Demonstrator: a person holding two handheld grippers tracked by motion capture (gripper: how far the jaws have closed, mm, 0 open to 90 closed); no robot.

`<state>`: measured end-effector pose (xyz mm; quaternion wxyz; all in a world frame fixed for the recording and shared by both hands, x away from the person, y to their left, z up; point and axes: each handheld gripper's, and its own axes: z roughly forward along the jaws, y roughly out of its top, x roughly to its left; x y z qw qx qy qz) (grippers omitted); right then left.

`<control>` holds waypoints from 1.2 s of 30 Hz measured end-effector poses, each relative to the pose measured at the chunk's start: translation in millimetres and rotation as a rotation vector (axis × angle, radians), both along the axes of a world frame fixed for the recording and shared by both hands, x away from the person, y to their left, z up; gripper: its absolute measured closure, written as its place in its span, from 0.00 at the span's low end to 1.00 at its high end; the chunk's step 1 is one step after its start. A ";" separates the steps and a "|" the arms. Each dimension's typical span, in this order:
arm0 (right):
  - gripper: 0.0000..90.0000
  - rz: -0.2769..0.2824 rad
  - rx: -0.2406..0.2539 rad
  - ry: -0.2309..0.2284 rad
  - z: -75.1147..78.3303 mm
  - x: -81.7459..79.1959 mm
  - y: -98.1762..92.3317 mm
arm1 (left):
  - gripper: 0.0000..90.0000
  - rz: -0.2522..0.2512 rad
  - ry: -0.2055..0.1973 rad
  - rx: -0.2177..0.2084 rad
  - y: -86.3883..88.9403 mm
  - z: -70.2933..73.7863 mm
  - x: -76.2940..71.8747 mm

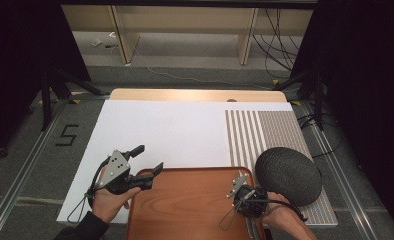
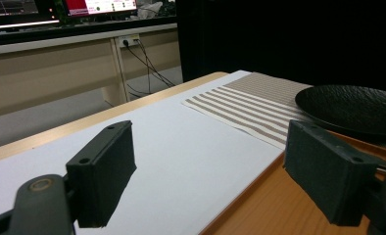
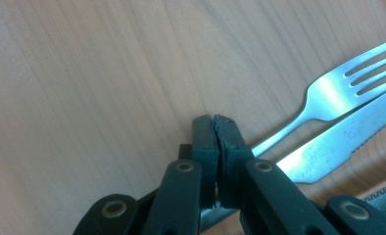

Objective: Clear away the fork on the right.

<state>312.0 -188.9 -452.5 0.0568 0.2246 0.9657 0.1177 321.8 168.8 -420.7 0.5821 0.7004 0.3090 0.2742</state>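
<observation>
- Steel fork (image 3: 328, 93) and knife (image 3: 323, 152) are seen lying beside the right gripper (image 3: 215, 128), whose jaws are pressed together.
- Left gripper (image 2: 205, 169) is held spread, nothing between.

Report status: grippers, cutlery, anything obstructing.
Left gripper open, empty. Right gripper shut at fork handle, grip unconfirmed. Fork and knife lie side by side on tray. Black plate close alongside.

A black figure "5" (image 1: 67, 135) is marked on the grey floor (image 1: 45, 160), left of the bench (image 1: 160, 125).
</observation>
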 end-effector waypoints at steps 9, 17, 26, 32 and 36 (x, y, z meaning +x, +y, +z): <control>0.86 -0.015 0.055 0.007 3.4 0.7 -3.2 | 0.21 0.000 0.000 0.001 -0.2 -0.2 0.2; 0.58 -0.083 0.212 0.031 13.3 4.1 -10.3 | 0.21 0.000 -0.003 0.001 -0.2 -0.1 0.1; 0.34 -0.125 0.346 0.064 20.4 6.5 -14.7 | 0.21 0.000 -0.002 0.001 0.0 -0.1 0.0; 0.26 -0.137 0.423 0.079 26.1 8.0 -20.1 | 0.21 0.001 -0.001 0.000 0.1 0.0 0.1; 0.23 -0.134 0.454 0.066 29.1 8.3 -23.2 | 0.21 0.001 -0.001 0.002 0.0 -0.1 0.2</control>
